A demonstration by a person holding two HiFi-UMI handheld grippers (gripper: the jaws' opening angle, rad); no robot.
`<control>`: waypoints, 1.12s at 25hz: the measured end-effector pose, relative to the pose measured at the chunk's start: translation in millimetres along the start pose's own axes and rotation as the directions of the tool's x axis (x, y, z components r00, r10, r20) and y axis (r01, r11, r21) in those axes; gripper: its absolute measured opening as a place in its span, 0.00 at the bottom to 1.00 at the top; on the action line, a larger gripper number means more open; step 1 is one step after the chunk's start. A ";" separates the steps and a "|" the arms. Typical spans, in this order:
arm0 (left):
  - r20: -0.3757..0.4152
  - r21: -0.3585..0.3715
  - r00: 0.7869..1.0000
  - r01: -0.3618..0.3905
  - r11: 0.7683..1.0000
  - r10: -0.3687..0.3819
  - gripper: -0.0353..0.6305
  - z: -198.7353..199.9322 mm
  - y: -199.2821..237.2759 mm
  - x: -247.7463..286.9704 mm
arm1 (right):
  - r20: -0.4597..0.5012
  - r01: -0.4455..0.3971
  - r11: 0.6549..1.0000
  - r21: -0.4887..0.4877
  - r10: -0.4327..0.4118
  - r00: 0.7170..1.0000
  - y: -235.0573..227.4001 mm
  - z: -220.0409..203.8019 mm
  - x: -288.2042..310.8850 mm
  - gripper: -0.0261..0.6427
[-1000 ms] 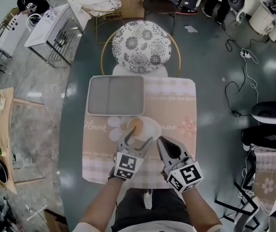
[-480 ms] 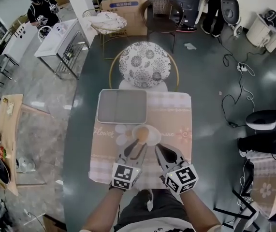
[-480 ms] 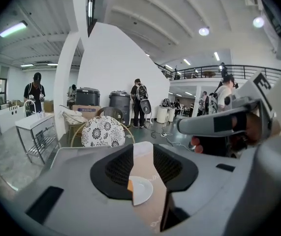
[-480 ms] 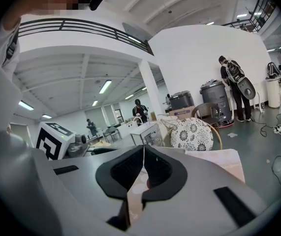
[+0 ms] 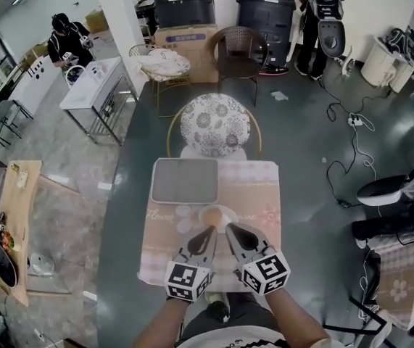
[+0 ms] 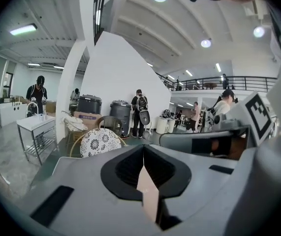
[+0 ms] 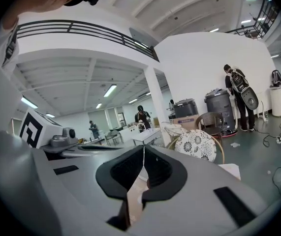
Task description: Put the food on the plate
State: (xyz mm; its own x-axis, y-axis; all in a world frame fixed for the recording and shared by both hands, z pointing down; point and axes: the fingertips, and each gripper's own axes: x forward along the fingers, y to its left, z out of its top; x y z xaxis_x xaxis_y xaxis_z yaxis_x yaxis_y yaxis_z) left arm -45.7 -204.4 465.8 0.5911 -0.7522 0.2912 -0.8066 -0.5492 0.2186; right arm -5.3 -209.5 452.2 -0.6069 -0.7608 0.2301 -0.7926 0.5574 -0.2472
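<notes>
A small white plate sits on the checked tablecloth, with a brown piece of food on it. My left gripper hovers just short of the plate's near edge, jaws shut with nothing between them. In the left gripper view its fingertips meet and point up, away from the table. Beside it, my right gripper is also shut and holds nothing. Its jaws meet in the right gripper view. Neither gripper touches the plate.
A grey rectangular tray lies on the cloth behind the plate. Beyond the table's far edge stands a chair with a patterned round cushion. A wooden table is at the left, and cables run across the floor at the right.
The left gripper's jaws, wide open around the plate's near side a second ago, have closed. Both grippers have drawn back from the plate and tilted upward. The food stayed on the plate.
</notes>
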 end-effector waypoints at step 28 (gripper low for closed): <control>0.165 0.004 0.985 0.059 0.998 -0.059 0.06 95.5 -35.1 -45.1 | 0.070 -0.012 0.995 -0.102 0.020 0.997 39.9 76.7 -18.7 0.06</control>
State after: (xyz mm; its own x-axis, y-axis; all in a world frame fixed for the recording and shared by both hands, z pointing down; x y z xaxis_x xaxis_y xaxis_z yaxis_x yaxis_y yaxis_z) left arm -44.5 -186.0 356.0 0.6288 -0.7682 0.1202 -0.7703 -0.5941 0.2318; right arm -21.0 -198.5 365.8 -0.6167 -0.7710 0.1589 -0.7869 0.5980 -0.1523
